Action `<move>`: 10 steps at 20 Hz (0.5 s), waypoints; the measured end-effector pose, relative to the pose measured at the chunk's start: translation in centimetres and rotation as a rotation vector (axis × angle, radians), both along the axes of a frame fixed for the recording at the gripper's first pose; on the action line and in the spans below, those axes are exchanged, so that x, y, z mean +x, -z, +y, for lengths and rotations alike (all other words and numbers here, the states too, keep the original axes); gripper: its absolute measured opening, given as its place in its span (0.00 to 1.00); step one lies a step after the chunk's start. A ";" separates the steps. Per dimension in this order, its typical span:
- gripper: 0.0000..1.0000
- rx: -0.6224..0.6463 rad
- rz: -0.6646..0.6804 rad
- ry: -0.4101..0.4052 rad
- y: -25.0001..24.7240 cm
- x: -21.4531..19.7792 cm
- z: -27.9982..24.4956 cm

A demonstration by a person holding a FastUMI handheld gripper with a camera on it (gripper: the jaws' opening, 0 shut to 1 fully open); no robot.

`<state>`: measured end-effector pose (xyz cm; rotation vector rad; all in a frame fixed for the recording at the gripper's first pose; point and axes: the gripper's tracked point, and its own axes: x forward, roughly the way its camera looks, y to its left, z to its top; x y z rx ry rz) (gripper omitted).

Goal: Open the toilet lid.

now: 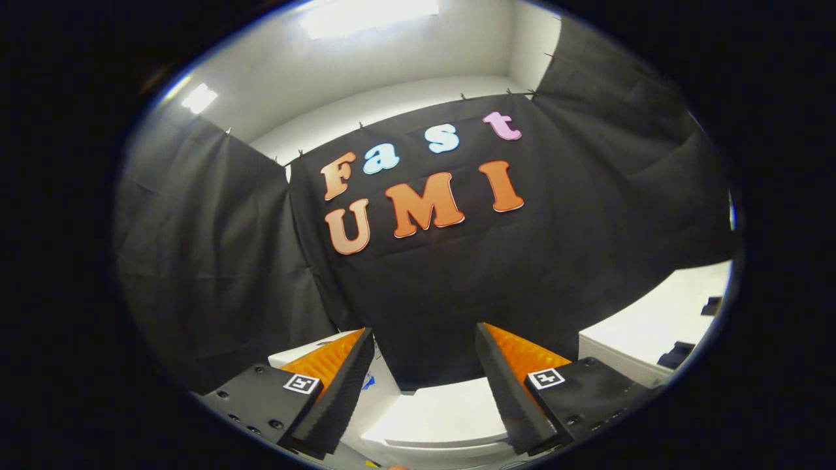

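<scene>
The gripper [424, 336] stands wide open with nothing between its fingers, held above a white surface that looks like the toilet lid [444, 414], low between and just beyond the fingertips. It likely needs to dip and hook the lid's front edge before lifting.

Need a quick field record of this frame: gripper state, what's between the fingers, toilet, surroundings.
gripper: open, fingers wide apart, pressing on nothing
between fingers: white toilet seen from above, just ahead and below
lid state: cannot tell from this angle
contact: none visible
beyond fingers: black cloth wall
right of toilet: white surface with small dark items, too small to identify
task progress: lid not yet gripped
</scene>
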<state>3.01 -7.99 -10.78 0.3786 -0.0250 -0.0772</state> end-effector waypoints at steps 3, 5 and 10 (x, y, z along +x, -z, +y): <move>0.98 0.114 0.006 0.017 3.9 -0.6 -1.2; 0.98 0.180 0.015 0.031 6.7 -0.9 -1.8; 0.98 0.344 0.052 0.064 14.9 -0.6 -3.1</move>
